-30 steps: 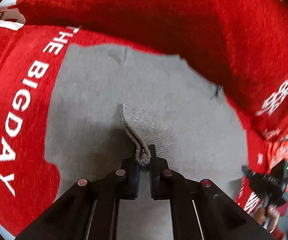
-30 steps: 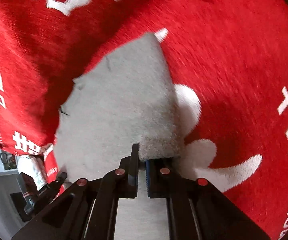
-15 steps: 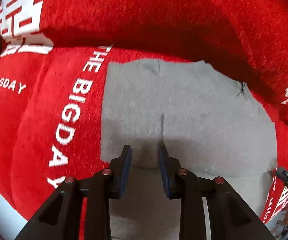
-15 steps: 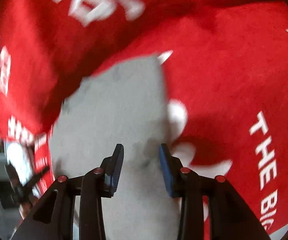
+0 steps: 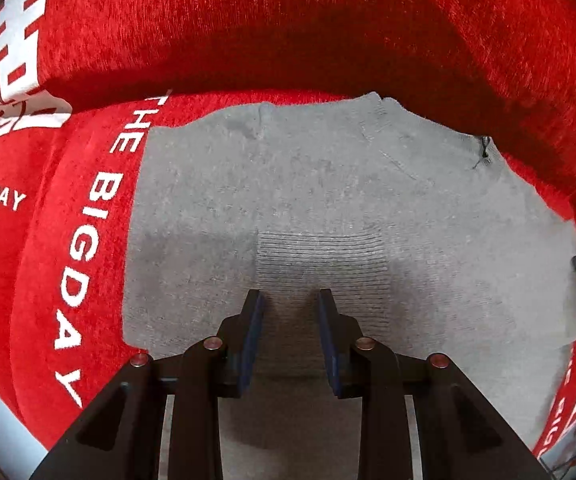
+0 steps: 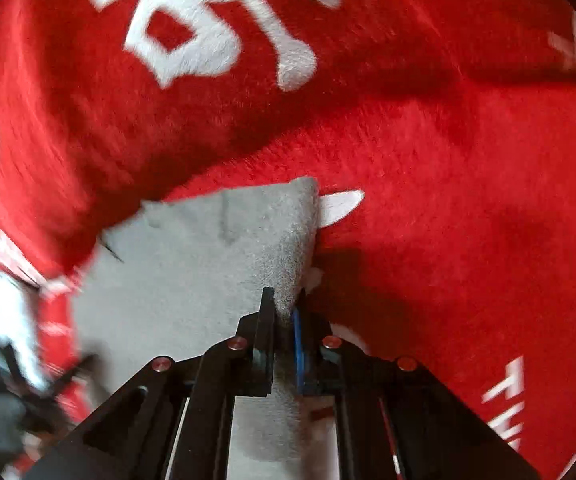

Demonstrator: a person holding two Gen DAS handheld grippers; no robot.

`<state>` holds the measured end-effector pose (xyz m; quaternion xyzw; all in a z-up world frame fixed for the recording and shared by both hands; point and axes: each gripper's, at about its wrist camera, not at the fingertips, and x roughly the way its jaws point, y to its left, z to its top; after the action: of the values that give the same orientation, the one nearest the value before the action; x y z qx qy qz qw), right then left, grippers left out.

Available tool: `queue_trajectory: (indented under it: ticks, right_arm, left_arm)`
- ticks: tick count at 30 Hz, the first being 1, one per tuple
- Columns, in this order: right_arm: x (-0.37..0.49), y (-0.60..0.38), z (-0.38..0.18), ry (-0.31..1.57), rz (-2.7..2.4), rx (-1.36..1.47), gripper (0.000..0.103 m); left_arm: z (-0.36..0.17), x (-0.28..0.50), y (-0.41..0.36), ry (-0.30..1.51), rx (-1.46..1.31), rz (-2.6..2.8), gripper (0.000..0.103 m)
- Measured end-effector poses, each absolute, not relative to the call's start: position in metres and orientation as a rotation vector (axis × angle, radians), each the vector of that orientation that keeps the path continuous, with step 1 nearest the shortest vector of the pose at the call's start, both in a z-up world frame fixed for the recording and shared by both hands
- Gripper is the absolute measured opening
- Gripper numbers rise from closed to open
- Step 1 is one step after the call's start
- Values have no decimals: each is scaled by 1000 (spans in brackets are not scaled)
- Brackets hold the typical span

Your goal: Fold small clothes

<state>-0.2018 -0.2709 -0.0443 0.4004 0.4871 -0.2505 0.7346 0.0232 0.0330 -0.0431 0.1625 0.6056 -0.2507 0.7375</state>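
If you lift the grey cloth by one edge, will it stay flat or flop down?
The grey cloth will probably flop: it looks like soft knit and already bends up where the right gripper pinches its edge. It likely won't slide easily on the fuzzy red blanket.

This looks like a home. A big soft red blanket (image 5: 288,40) covers what seems to be a sofa or a bed; which one is hard to tell. It has a flat part below and a puffy part rising behind. White letters (image 5: 84,248) on it read "THE BIG DAY", and there are large white signs (image 6: 216,28) too, like on a wedding cover. A small grey knitted cloth (image 5: 327,208) lies on the flat red part. At the left edge of the right view, the room is only a pale blur.
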Motion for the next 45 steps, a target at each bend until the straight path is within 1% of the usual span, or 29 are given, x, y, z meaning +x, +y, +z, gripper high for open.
queue_trajectory:
  ticks: [2, 4, 5, 6, 7, 13, 17, 19, 23, 26, 28, 31, 33, 35, 36, 42, 45]
  right_arm:
    - [-200, -271, -60, 1148, -587, 826, 9]
    - [-202, -270, -65, 1159, -603, 796, 11]
    - [-204, -269, -62, 1156, -627, 794, 14]
    - [-208, -269, -59, 1162, -642, 801, 14]
    - [-212, -269, -56, 1173, -662, 813, 14]
    - [-236, -252, -28, 1164, -661, 851, 14]
    - [-238, -227, -14, 1156, -572, 811, 14]
    - [-229, -214, -18, 1176, -539, 791, 14]
    - [-231, -209, -45, 1248, -541, 799, 13]
    - [-245, -217, -40, 1222, -521, 862, 14]
    - [-258, -223, -37, 1220, -505, 922, 18]
    - [-272, -227, -25, 1225, -507, 936, 19]
    - [-277, -222, -18, 1224, -501, 942, 25]
    - [-280, -216, -16, 1227, -494, 951, 38]
    - [-280, -212, -15, 1232, -488, 950, 39]
    - [-272, -190, -20, 1253, -447, 978, 40]
    - [-266, -182, -25, 1264, -430, 984, 45]
  left_arm:
    - [-45, 23, 32, 1323, 374, -546, 30]
    - [-47, 23, 31, 1323, 384, -547, 31]
    - [-48, 23, 31, 1322, 385, -545, 35]
    - [-48, 24, 32, 1320, 394, -531, 48]
    - [-48, 25, 35, 1311, 407, -508, 54]
    - [-37, 29, 58, 1320, 408, -475, 54]
    - [-24, 25, 67, 1315, 375, -485, 54]
    - [-26, 22, 65, 1320, 386, -488, 54]
    - [-41, 16, 58, 1348, 430, -457, 56]
    - [-41, 15, 61, 1345, 420, -446, 57]
    - [-38, 14, 63, 1355, 429, -443, 57]
    - [-34, 7, 65, 1360, 457, -433, 57]
    - [-31, 2, 68, 1374, 459, -423, 57]
    - [-27, -3, 69, 1379, 449, -425, 57]
    - [-25, -7, 68, 1380, 446, -427, 57]
    - [-12, -26, 58, 1385, 447, -458, 57]
    - [-9, -33, 52, 1389, 446, -469, 57]
